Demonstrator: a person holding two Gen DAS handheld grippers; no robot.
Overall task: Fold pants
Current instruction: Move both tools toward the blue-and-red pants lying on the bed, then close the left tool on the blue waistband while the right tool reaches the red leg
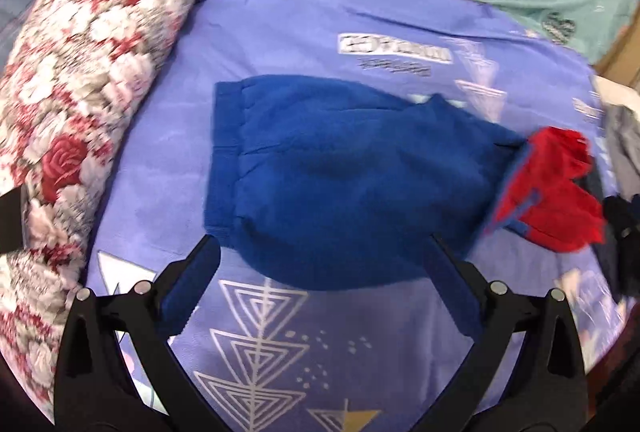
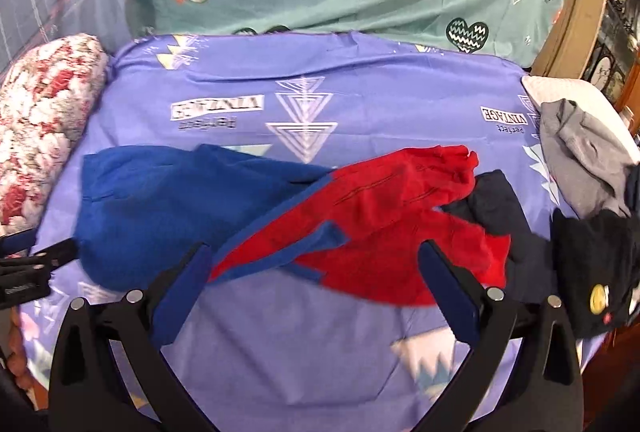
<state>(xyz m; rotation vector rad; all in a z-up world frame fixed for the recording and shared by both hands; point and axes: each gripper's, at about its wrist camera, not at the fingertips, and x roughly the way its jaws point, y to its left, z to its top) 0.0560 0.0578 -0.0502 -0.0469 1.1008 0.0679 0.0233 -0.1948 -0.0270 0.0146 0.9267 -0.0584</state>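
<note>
Hand-held gripper [image 2: 316, 252] spread; clothes pile [image 2: 592, 191] beside pants [image 2: 280, 207].

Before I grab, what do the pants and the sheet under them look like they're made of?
Pants: look like fleece or brushed knit, matte and fuzzy, blue with red legs, soft rounded folds; motion blur leaves it open. Purple sheet: looks like thin smooth woven fabric, printed triangles, fine flat creases, slight sheen. Both grippers, left gripper and right gripper, stand open.
</note>
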